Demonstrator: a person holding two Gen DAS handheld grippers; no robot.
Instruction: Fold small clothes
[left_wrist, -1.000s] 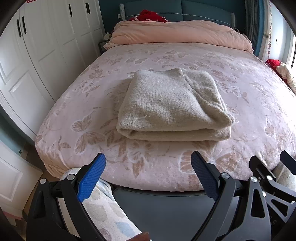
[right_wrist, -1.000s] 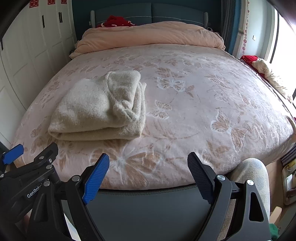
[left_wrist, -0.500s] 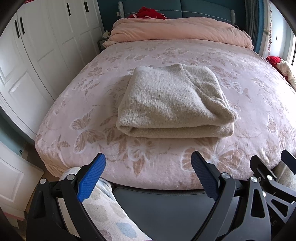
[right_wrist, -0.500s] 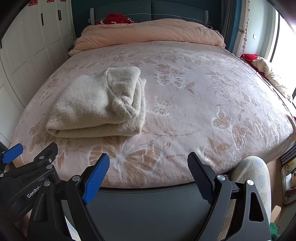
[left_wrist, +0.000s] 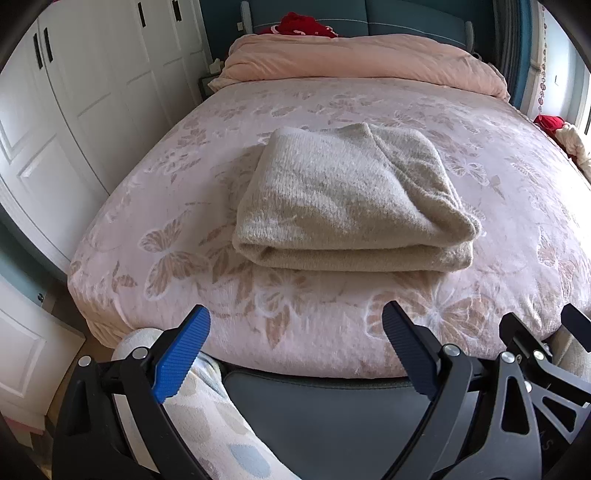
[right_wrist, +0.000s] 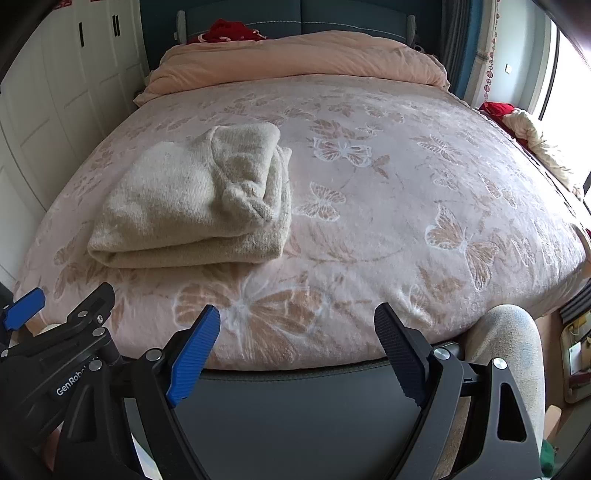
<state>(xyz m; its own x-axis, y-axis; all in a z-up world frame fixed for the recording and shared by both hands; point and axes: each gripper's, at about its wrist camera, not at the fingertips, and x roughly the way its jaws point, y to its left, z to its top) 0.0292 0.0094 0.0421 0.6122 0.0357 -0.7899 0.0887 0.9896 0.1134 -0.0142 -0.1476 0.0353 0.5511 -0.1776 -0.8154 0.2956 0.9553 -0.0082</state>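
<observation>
Folded already, by the look of it: beige knitted sweater (left_wrist: 351, 199) in a compact bundle on the pink butterfly-print bedspread (right_wrist: 406, 221). Left gripper (left_wrist: 295, 347) and right gripper (right_wrist: 297, 343) wide apart, empty, short of the bed. Little left, perhaps tidying.

Both views face bed (left_wrist: 155, 229) (from foot).
</observation>
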